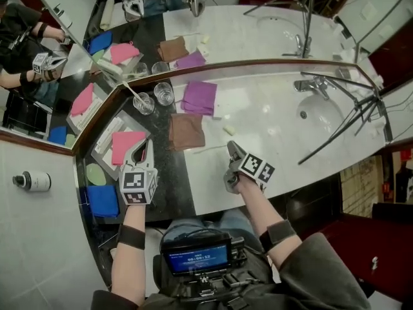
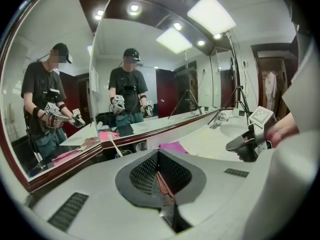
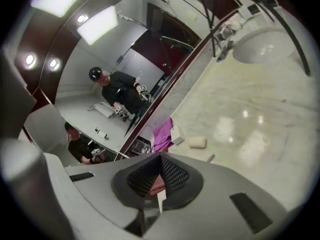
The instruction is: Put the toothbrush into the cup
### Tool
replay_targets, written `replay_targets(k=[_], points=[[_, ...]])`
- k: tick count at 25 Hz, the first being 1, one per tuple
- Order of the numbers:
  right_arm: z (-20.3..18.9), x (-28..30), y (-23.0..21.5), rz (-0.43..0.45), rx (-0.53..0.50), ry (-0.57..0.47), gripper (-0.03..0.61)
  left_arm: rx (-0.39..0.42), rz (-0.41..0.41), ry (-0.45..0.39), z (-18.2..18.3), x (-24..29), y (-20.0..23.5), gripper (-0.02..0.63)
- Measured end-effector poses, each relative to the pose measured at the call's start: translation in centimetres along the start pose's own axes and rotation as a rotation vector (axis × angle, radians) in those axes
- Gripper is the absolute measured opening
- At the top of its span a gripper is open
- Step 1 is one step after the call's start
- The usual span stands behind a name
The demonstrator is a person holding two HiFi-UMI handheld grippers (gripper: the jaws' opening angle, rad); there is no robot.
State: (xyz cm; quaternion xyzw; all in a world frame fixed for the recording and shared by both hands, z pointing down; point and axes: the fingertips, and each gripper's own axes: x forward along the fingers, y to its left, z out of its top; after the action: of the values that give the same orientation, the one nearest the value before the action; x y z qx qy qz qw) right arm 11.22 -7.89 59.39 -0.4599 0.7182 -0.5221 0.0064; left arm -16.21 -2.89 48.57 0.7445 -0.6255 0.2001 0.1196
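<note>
Head view: the toothbrush shows as a thin white line just beside the brown cloth, with one end at the tip of the right tongs. Two glass cups stand well apart from it, by the mirror's edge. The left cup already has a white stick leaning in it, and the right cup looks empty. The step in hand, as I judge it, is carrying the brush across. It would go best with a firm pinch near the end, a path above the cloths, and the brush tipped upright over the empty cup, then lowered in before release so the glass is not knocked. The left tongs hover over the dark strip of the tabletop, beside a pink cloth.

Left gripper view: these tongs are pressed fully together with nothing between the pads.

Right gripper view: the pads are closed too, and a narrow white strip sits in their seam — most likely the toothbrush handle, pinched there.
</note>
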Motion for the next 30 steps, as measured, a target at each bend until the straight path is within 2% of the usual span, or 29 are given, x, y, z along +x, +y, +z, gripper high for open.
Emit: replay_targets(k=[5,11,17,19,24,30], points=[[0.7,-0.3,1.5,-0.017,-0.26,0.058,0.014,-0.026,0.011,-0.016,0.0,-0.5,0.2,0.003],[0.8,-0.7,3.2,-0.039,-0.632,0.121,0.014,-0.047,0.024,-0.008,-0.5,-1.2,0.1,0.003],[0.5,-0.1,4.5,-0.035,-0.894,0.159,0.014,-0.081,0.037,-0.002,-0.8,-1.4,0.0,0.003],[0.3,-0.1,4.9,-0.035,-0.947,0.175,0.014,-0.097,0.041,0.0,-0.9,-1.5,0.1,0.003],[-0.1,0.2,4.5,-0.034,-0.945,0.202,0.014,-0.115,0.039,0.01,-1.1,-1.7,0.2,0.003],[-0.7,0.6,4.0,-0.033,-0.996,0.239,0.014,-0.143,0.035,0.021,-1.6,-1.5,-0.2,0.003]])
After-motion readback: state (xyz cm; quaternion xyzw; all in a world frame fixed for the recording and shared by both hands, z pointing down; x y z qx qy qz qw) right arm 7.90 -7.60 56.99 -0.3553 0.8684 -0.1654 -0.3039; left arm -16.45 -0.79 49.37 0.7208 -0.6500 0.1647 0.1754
